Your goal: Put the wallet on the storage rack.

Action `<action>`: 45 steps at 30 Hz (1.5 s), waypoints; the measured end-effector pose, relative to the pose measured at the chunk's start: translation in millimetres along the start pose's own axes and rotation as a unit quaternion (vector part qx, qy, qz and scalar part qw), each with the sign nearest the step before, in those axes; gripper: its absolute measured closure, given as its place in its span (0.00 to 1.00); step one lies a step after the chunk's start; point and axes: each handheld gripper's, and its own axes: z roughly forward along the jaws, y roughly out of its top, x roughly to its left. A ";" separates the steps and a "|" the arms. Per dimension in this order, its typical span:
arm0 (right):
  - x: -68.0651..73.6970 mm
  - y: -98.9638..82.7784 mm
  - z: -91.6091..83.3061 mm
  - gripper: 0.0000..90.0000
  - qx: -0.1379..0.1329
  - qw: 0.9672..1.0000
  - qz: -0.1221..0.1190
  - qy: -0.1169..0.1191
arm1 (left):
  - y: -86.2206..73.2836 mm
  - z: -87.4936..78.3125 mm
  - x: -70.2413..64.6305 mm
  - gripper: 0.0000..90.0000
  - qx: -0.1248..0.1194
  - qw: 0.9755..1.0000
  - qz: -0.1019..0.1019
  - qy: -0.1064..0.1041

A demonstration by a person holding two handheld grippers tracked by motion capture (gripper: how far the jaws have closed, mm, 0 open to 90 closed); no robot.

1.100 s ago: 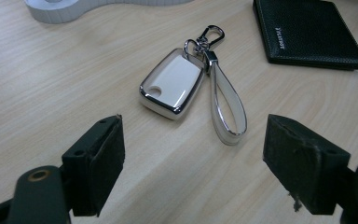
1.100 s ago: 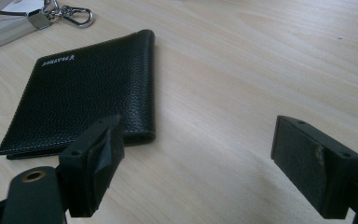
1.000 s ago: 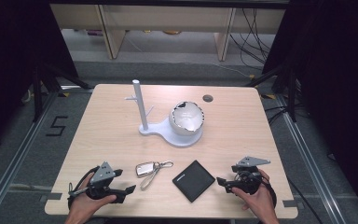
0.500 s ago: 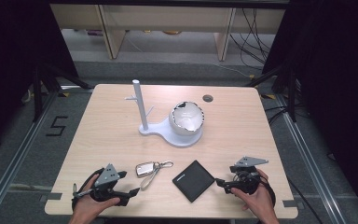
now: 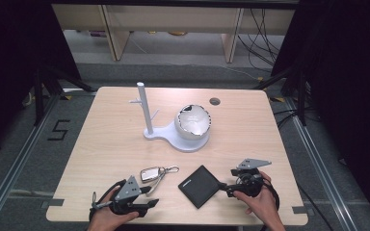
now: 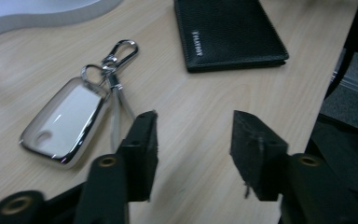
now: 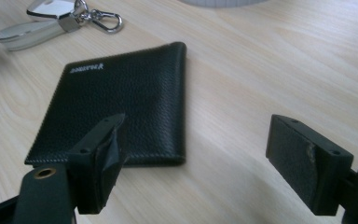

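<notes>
Looking at left gripper (image 6: 193, 142): I see it low over the counter (image 5: 111, 139) near the front edge, jaws half apart; they have just been closing, with only bare wood between them.
Key fob (image 6: 65, 120): it lies flat on the counter just beside the left jaw, not touched, in my left gripper view. Its silver ring and clip (image 6: 120, 50) point away toward the wallet.
Right gripper (image 7: 193, 161): jaws stand wide apart, nothing is between the pads. I see it low at the near right corner of the wallet.
Wallet (image 7: 116, 105): black leather, lying flat on the counter between the two grippers. One jaw of the right gripper is in front of its near edge; I cannot tell if it touches.
White stand (image 5: 147, 113): upright post on a flat base, in the middle of the counter, well apart from both grippers.
Round bowl (image 5: 192, 120): it sits on the same base, beside the post.
</notes>
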 end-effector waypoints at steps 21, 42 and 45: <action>3.6 16.4 20.5 0.34 0.007 0.999 0.009 0.032 | 27.4 61.2 -28.4 0.97 0.009 0.995 0.068 -0.066; 2.6 24.0 43.2 0.41 0.038 0.997 0.027 0.063 | 36.9 90.3 -34.7 0.97 0.037 0.994 0.067 -0.073; 3.9 23.1 46.5 0.42 0.043 0.996 0.032 0.064 | 37.3 90.7 -34.2 0.97 0.052 0.993 0.087 -0.065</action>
